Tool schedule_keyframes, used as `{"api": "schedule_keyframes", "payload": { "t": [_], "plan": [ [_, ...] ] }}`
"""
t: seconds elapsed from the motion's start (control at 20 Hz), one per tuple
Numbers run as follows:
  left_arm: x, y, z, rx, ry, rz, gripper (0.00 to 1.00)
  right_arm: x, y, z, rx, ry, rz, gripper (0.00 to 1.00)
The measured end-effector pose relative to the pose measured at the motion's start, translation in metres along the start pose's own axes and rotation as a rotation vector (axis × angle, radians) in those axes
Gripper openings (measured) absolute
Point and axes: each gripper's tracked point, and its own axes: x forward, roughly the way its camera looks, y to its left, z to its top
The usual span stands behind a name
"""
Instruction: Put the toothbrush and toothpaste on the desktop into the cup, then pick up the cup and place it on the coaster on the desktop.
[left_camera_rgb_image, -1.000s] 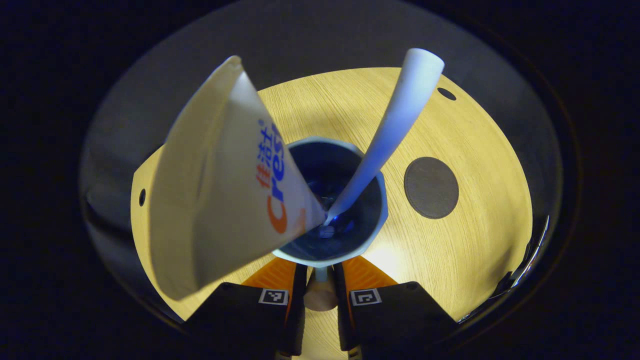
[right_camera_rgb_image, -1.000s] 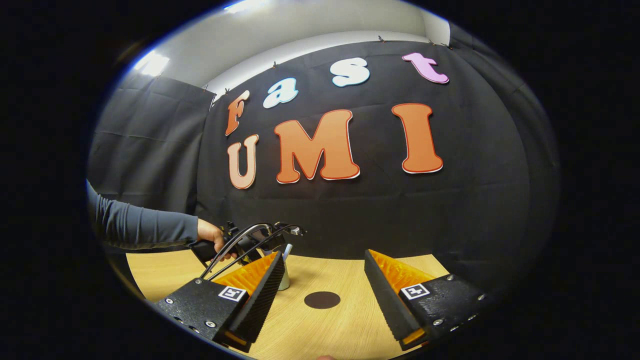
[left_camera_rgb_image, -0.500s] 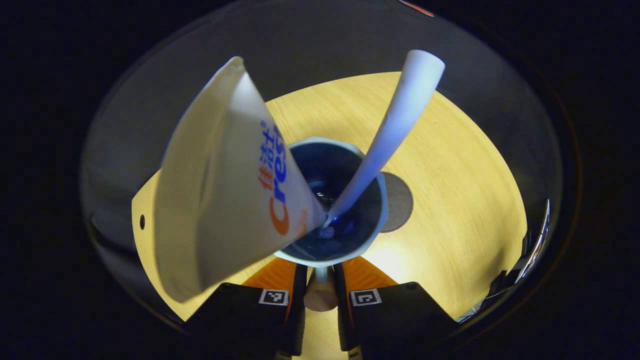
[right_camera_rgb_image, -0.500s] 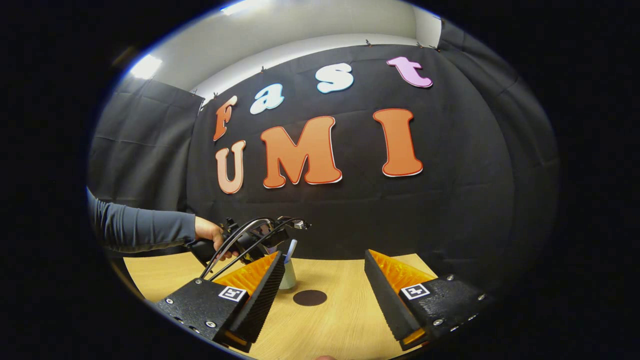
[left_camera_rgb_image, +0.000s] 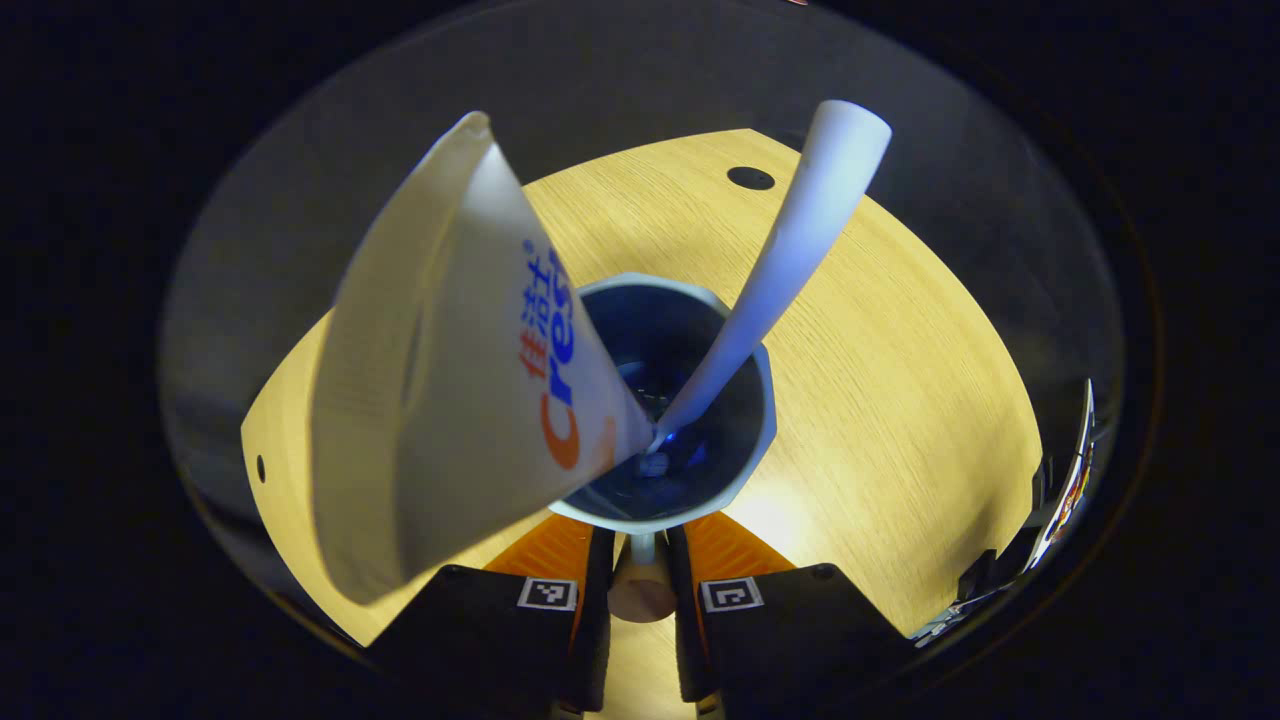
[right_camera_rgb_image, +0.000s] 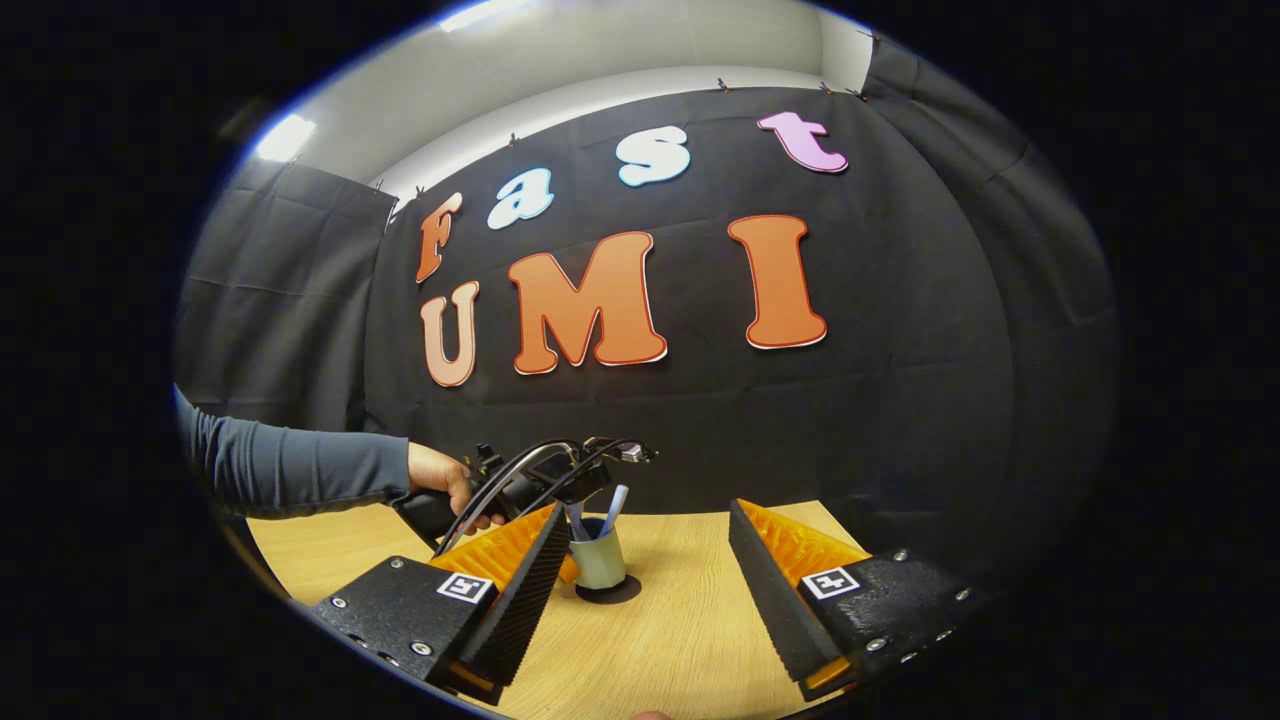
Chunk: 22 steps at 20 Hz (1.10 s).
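Observation:
My left gripper (left_camera_rgb_image: 640, 535) is shut on the handle of the pale cup (left_camera_rgb_image: 662, 400), which I see from above with its blue inside. A white toothpaste tube (left_camera_rgb_image: 450, 380) leans out of the cup to the left. The white toothbrush (left_camera_rgb_image: 795, 250) leans out to the upper right. In the right gripper view the cup (right_camera_rgb_image: 598, 556) stands upright over the dark round coaster (right_camera_rgb_image: 608, 592), right at its surface; I cannot tell whether it touches. My right gripper (right_camera_rgb_image: 650, 585) hovers open nearer the camera, with nothing between its fingers.
A hand (right_camera_rgb_image: 452, 488) with a grey sleeve (right_camera_rgb_image: 290, 465) holds the left gripper from the left. The wooden table (left_camera_rgb_image: 900, 400) has small dark holes (left_camera_rgb_image: 750, 178) near its edges. Bare tabletop (right_camera_rgb_image: 680, 640) lies between my right fingers and the coaster.
The cup, carried by my left gripper, has moved over the coaster, which slid out of sight beneath it in the left gripper view. My right gripper stayed open, shifting only slightly.

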Motion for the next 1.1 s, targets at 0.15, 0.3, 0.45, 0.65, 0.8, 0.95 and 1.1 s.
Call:
{"api": "schedule_keyframes", "payload": {
  "t": [0.15, 0.3, 0.45, 0.65, 0.8, 0.95, 1.1],
  "plan": [
    [0.007, -0.006, 0.000, 0.009, 0.006, -0.004, 0.32, 0.000, -0.002, -0.002, 0.003, 0.006, -0.001, 0.96],
    [0.008, -0.004, 0.000, -0.007, 0.007, -0.001, 0.32, 0.000, -0.004, -0.009, -0.011, 0.018, -0.006, 0.96],
    [-0.002, 0.001, 0.002, -0.001, -0.023, 0.002, 0.36, 0.003, -0.007, -0.018, -0.013, 0.044, -0.020, 0.97],
    [-0.032, 0.005, 0.010, 0.009, -0.093, -0.006, 0.85, 0.004, -0.001, -0.017, 0.008, 0.053, -0.017, 0.96],
    [-0.066, 0.004, 0.012, 0.001, -0.198, 0.016, 1.00, 0.005, 0.007, -0.009, 0.006, 0.049, -0.016, 0.97],
    [-0.087, 0.007, 0.001, -0.013, -0.303, 0.064, 1.00, 0.001, 0.020, 0.003, -0.008, 0.034, -0.012, 0.96],
    [-0.130, 0.008, -0.008, -0.066, -0.497, 0.080, 1.00, -0.002, 0.032, 0.017, -0.033, 0.013, -0.012, 0.97]
  ]
}}
